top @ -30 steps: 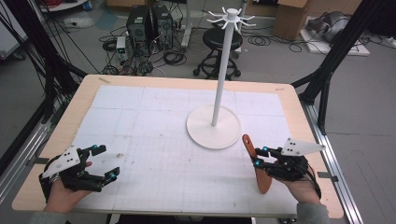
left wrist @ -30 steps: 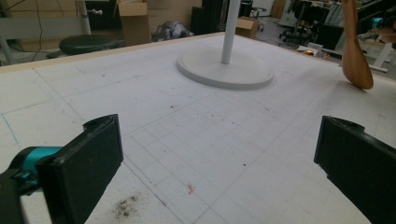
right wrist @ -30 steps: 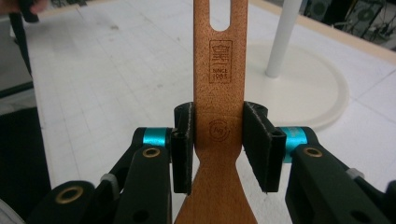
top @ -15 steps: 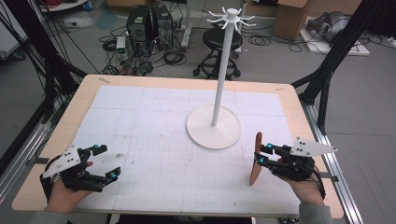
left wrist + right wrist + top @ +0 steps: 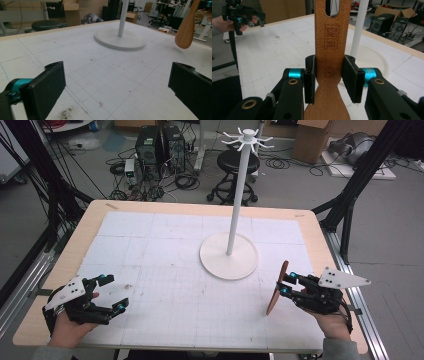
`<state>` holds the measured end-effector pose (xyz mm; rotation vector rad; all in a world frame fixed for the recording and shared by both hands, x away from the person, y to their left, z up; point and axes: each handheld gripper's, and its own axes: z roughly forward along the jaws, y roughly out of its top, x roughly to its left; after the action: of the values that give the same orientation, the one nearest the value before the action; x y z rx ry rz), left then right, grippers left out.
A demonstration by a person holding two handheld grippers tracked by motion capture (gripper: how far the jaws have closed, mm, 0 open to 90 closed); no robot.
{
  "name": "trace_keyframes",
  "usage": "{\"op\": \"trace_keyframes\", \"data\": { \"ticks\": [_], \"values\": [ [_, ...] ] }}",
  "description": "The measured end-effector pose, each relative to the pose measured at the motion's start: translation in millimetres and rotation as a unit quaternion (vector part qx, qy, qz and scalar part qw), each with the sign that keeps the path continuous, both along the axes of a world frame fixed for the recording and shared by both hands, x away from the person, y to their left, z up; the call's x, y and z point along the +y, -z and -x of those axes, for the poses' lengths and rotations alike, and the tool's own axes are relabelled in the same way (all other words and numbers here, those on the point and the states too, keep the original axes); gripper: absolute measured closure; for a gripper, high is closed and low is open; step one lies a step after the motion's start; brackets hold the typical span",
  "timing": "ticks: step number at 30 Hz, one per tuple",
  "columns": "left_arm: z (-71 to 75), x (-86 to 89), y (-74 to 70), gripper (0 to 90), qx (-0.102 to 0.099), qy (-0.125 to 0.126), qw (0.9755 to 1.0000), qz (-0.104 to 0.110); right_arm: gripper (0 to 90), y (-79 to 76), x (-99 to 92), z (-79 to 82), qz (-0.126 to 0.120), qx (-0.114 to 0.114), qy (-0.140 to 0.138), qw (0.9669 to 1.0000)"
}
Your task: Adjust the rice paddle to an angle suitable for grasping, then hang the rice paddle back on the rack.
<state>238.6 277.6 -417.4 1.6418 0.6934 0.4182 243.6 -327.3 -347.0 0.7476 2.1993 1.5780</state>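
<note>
The right gripper [image 5: 329,75] clamps a wooden spatula [image 5: 329,50] at near right, blade end cut off below. The left gripper [image 5: 107,292] rests near left, jaws wide, empty.

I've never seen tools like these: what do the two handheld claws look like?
Both the left claw and the right claw are black, jointed frames with turquoise accents near flat black pads, brass-coloured rivets, and a grey three-cornered plate with dark dots on top. The person wears grey sleeves.
</note>
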Motion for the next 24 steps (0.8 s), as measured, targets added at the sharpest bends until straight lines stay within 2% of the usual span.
{"op": "trace_keyframes", "data": {
  "ticks": [9, 18, 22, 24],
  "values": [
    [-1.1, -1.4, 1.3, 1.7, 0.004, 0.0, 1.0, -0.005, 64.1, 4.2, -6.9, -2.1, -0.01, 0.003, 0.006, 0.9999],
    [7.9, 6.9, 2.0, 1.7, 0.004, -0.01, 0.9999, -0.002, 64.1, 0.9, -0.2, -8.6, -0.014, -0.003, -0.004, 0.9999],
    [8.0, 8.8, 1.2, 1.7, 0.003, -0.017, 0.9998, 0.005, 64.1, 1.2, 2.2, -11.6, -0.017, -0.004, -0.009, 0.9998],
    [8.2, 8.2, 2.5, 1.7, 0.004, -0.015, 0.9999, -0.001, 64.1, 1.3, 2.3, -12.8, -0.018, -0.003, -0.01, 0.9998]
  ]
}}
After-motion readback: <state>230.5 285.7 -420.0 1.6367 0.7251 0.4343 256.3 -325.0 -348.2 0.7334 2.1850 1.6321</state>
